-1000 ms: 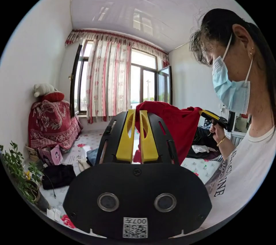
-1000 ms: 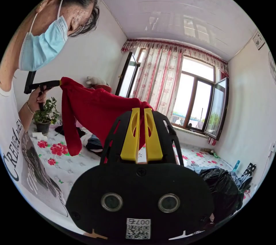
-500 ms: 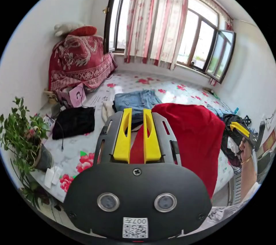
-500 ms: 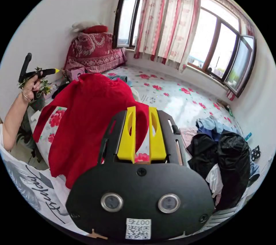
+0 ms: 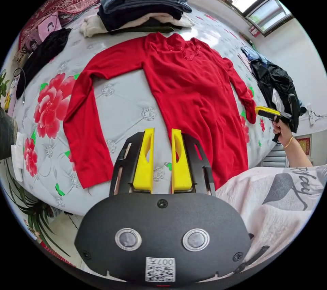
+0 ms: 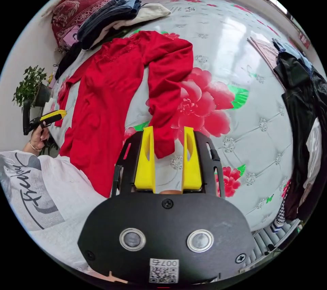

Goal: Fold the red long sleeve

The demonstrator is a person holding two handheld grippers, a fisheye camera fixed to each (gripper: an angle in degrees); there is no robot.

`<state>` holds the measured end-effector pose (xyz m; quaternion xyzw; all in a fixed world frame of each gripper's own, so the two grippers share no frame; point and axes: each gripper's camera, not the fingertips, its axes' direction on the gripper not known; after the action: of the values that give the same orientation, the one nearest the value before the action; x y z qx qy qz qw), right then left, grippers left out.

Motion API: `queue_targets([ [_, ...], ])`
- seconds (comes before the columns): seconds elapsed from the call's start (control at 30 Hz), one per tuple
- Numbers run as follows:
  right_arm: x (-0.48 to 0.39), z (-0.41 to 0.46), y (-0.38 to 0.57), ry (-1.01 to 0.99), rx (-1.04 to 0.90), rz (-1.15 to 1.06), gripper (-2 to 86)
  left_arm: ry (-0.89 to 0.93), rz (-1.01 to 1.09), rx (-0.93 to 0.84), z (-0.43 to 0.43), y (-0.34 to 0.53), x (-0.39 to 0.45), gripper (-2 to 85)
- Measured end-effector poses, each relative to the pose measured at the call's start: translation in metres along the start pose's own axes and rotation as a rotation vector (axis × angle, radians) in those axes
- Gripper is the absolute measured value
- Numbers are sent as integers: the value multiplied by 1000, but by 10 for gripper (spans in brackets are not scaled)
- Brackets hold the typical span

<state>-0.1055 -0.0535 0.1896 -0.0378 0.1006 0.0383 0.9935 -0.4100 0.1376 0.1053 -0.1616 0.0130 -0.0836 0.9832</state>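
Fingers (image 5: pixel 147 157) parted above red long sleeve (image 5: pixel 190 92) on bed (image 5: pixel 129 109)

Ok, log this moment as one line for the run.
stage: laid out, unfolded | red long sleeve: flat on floral bed, sleeves spread | left gripper: open, empty | right gripper: open, above sleeve cuff

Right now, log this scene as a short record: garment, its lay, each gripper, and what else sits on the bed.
garment: red long sleeve, spread flat, front up
sleeves: both laid out to the sides, unfolded
surface: bed cover with red flower print
left gripper: jaws apart, holding nothing, near the hem
right gripper: jaws apart, over one sleeve's cuff, not gripping it
beyond the collar: stack of folded clothes
far side: heap of dark clothes
fold: not yet begun
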Motion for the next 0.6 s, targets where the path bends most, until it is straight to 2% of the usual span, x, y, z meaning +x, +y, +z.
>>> queue_targets([
  [0.07, -8, 26, -19, 32, -104, -65, 56, -38, 33, -25, 5, -10, 8, 81],
  [0.1, -8, 26, -22, 39, -91, -83, 51, -61, 48, -38, 6, -15, 10, 80],
  [0.2, 18, 9, -37, 345, -84, -36, 36, -95, 45, -27, -7, -19, 3, 79],
  [0.27, 62, -29, -33, 551, 15, 107, 44, -92, 31, -19, -16, -16, -7, 78],
  [0.33, 97, -54, -25, 587, 48, 236, 58, -72, 13, -20, -22, -11, -15, 77],
  [0.4, 121, -71, -13, 522, 44, 332, 74, -49, -10, -18, -29, -3, -20, 74],
  [0.47, 119, -82, 13, 353, 158, 369, 84, -25, -4, -14, -32, 4, -17, 75],
  [0.5, 114, -81, 21, 301, 188, 367, 85, -8, 11, -14, -33, 7, -12, 77],
  [0.57, 82, -61, 45, 25, 262, 270, 86, 17, 43, -14, -32, 12, -2, 81],
  [0.6, 72, -52, 50, -42, 262, 245, 86, 41, 69, -23, -31, 14, 5, 84],
])
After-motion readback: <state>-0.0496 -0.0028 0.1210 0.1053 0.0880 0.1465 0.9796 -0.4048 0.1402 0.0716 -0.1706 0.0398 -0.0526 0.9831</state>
